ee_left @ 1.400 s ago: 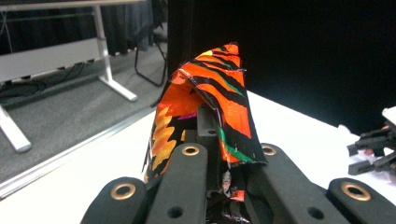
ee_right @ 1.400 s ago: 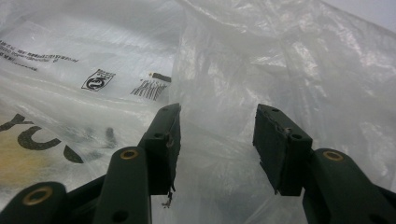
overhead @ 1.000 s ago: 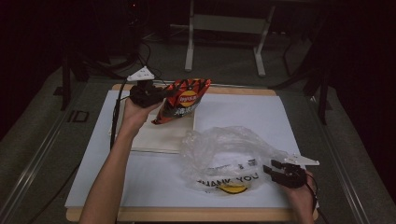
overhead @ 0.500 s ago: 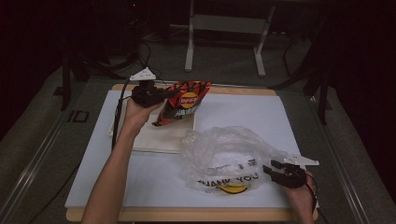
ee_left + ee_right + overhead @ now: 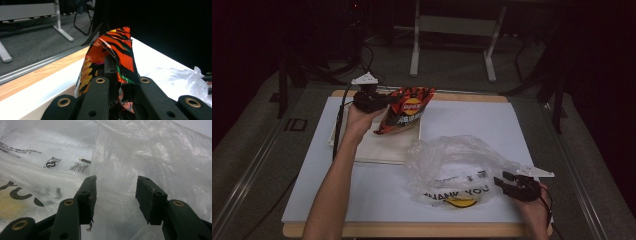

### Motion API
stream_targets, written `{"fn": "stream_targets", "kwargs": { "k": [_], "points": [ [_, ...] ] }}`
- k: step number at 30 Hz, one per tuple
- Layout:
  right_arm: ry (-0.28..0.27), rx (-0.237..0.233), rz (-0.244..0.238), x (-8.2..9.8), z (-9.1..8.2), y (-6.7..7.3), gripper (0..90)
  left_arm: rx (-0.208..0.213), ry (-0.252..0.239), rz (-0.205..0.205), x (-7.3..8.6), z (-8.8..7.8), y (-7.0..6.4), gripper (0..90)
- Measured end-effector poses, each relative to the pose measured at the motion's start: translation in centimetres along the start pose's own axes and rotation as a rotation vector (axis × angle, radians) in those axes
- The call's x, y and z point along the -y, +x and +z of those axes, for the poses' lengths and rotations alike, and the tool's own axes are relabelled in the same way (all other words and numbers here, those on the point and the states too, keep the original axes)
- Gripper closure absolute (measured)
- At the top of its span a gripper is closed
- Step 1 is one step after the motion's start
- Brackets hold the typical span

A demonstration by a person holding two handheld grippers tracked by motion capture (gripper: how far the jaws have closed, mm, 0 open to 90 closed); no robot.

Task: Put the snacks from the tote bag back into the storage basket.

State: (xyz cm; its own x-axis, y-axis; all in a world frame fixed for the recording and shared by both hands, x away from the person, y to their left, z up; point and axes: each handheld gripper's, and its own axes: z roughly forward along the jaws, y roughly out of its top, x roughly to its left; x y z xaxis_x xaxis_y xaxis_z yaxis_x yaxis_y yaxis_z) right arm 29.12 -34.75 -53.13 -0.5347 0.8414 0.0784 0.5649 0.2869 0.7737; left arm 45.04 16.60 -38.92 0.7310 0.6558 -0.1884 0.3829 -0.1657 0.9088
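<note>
Near the far left of the surface, the left tool is clamped on the edge of a red and black chip bag, holding it lifted above a pale board. Toward the near right corner lies a crumpled clear plastic bag; the right tool has its jaws spread wide at the bag's edge, film between them, unpinched
</note>
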Motion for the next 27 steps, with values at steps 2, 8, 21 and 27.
{"fn": "stream_targets", "kwargs": {
  "k": [2,8,21,27],
  "points": [
    [0.001,-0.001,0.0,0.0,0.0,0.0,51.0,-0.009,0.003,-0.002,0.1,0.0,0.2,85.6],
    [0.002,0.0,0.001,0.0,0.0,0.0,50.9,-0.069,0.022,0.006,0.2,-0.3,0.7,79.3],
    [0.003,-0.001,0.002,0.0,0.0,0.0,50.9,-0.281,0.112,0.009,0.7,-0.2,1.8,59.7],
    [0.002,-0.002,0.002,0.0,0.1,0.0,50.9,-0.365,0.157,0.002,0.7,-0.1,1.9,49.2]
  ]
}}
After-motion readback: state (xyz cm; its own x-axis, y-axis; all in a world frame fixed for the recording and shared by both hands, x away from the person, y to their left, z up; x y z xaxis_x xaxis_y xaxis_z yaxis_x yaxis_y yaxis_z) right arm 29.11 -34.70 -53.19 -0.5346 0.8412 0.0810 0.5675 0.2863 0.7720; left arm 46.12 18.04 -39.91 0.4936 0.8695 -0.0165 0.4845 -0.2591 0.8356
